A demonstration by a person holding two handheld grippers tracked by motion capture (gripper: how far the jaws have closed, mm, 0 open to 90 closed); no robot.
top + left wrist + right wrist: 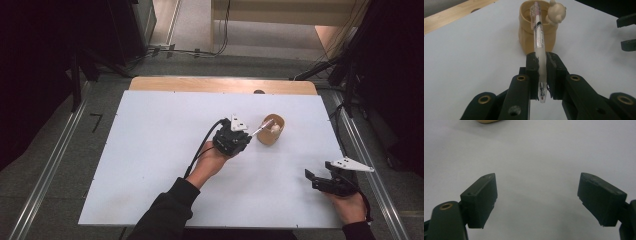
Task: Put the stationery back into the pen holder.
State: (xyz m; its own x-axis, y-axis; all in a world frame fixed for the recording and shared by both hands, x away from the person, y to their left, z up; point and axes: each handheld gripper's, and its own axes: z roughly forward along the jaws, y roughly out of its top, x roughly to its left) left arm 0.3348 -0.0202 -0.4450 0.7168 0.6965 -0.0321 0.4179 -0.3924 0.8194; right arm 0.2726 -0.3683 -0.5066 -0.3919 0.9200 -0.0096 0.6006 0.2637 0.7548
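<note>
A tan cup (270,131) with a small cream bear figure (556,13) on its rim stands right of the table's middle. My left gripper (247,136) is shut on a clear white pen (538,37), whose far end reaches over the cup's (537,30) open mouth. In the left gripper view the jaws (541,66) pinch the pen near its lower end. My right gripper (311,179) rests near the table's front right corner, open, with nothing between its jaws (537,200).
The white table (150,150) has a wooden strip (200,84) along its far edge. Metal rails (45,175) run along both sides. Cables and dark stands lie on the floor behind. The cup's base (486,121) peeks in at the right gripper view's top edge.
</note>
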